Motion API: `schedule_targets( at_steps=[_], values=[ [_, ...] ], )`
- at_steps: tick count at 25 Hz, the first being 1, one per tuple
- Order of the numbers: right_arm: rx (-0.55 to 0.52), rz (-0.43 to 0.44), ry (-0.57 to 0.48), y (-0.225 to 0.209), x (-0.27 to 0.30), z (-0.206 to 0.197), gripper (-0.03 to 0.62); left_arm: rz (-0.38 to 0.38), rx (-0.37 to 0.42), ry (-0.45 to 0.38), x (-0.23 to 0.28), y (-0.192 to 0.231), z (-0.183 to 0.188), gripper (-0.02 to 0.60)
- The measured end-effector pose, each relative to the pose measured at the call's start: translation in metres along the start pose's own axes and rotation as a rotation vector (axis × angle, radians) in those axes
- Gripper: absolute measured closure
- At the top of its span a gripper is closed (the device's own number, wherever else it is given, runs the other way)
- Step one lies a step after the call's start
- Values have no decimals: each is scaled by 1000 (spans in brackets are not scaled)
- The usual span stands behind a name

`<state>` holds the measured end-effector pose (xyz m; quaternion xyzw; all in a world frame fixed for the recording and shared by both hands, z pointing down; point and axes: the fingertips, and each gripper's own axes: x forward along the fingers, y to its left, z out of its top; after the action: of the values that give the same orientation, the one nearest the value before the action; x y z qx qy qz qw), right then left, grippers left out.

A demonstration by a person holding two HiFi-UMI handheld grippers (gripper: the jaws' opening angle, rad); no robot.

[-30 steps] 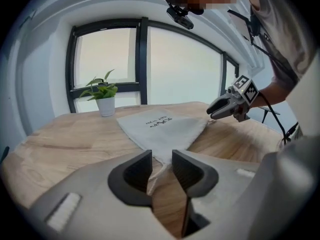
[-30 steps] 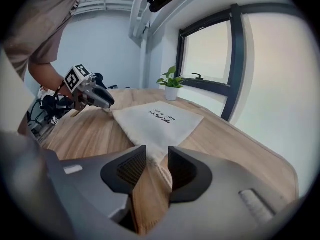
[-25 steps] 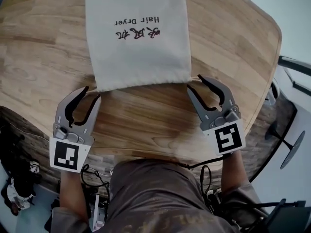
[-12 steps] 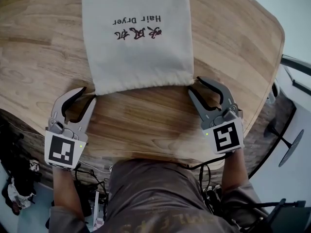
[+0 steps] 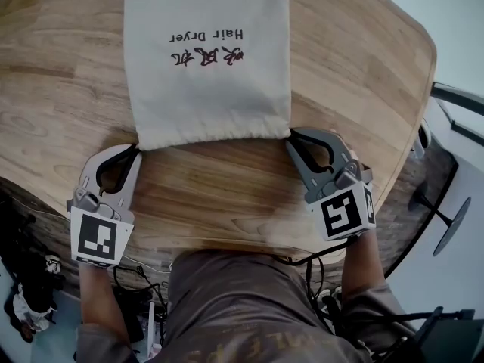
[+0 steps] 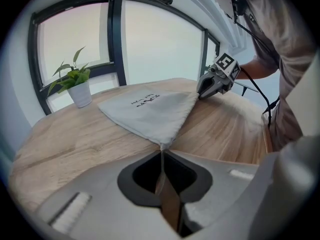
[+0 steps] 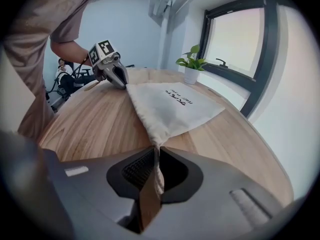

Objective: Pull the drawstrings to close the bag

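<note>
A cream cloth bag (image 5: 208,59) with dark print lies flat on the round wooden table (image 5: 227,195), its gathered mouth edge toward me. My left gripper (image 5: 134,151) is shut at the mouth's left corner. In the left gripper view a thin drawstring (image 6: 161,156) runs from the bag (image 6: 150,109) between the closed jaws of that gripper (image 6: 162,151). My right gripper (image 5: 292,135) is shut at the mouth's right corner. The right gripper view shows bunched cloth and cord (image 7: 157,159) pinched in this gripper (image 7: 156,149), with the bag (image 7: 172,106) beyond.
A potted plant (image 6: 76,85) stands at the table's far side by the windows. The table's edge (image 5: 412,127) curves close to my right gripper, with a black stand (image 5: 454,225) on the floor beyond. A person (image 7: 63,70) sits in the background.
Both grippers were open beside the bag's mouth; they have moved in to its two corners and shut on the drawstrings.
</note>
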<state>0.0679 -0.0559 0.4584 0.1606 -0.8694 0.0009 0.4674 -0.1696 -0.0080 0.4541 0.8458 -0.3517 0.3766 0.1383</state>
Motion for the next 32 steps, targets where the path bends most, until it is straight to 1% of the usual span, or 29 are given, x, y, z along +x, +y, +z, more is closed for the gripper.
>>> schedule_targets(
  at_steps=[2,3,4,5,8,10,13,14,15,18,21,23,25,28,30,32],
  values=[
    [14,0,-8,0,2,0,523,-3,-31,12,-1,1,-4,560],
    [19,7,-8,0,3,0,528,-6,-48,18,-1,1,-6,560],
    [22,11,-5,0,4,0,550,-8,-62,25,0,2,-6,560],
    [27,10,0,0,4,-1,551,-8,-70,34,0,2,-7,560],
    [42,-27,15,-7,2,-6,549,-4,-72,57,3,3,-9,563],
    [62,-42,13,-12,1,-8,526,-3,-90,70,3,4,-12,564],
    [68,-23,7,-11,2,-8,530,0,-111,79,1,5,-15,564],
    [73,-13,7,-10,1,-8,548,3,-114,79,1,5,-14,564],
    [85,-6,11,-9,1,-8,551,6,-118,78,0,5,-14,566],
    [134,12,31,-9,1,-7,553,27,-142,73,-1,6,-13,569],
    [166,10,49,-11,1,-7,554,57,-136,69,0,6,-9,569],
    [168,-1,71,-12,0,-8,554,84,-139,75,-1,7,-10,569],
    [172,-10,92,-12,0,-8,554,108,-159,75,-2,11,-13,571],
    [181,-17,108,-10,1,-10,556,115,-193,64,-4,13,-13,571],
    [178,-20,114,-9,0,-11,556,115,-190,65,-4,12,-11,571],
    [165,-21,122,-9,-1,-12,556,133,-179,89,-6,14,-17,571]
  ],
)
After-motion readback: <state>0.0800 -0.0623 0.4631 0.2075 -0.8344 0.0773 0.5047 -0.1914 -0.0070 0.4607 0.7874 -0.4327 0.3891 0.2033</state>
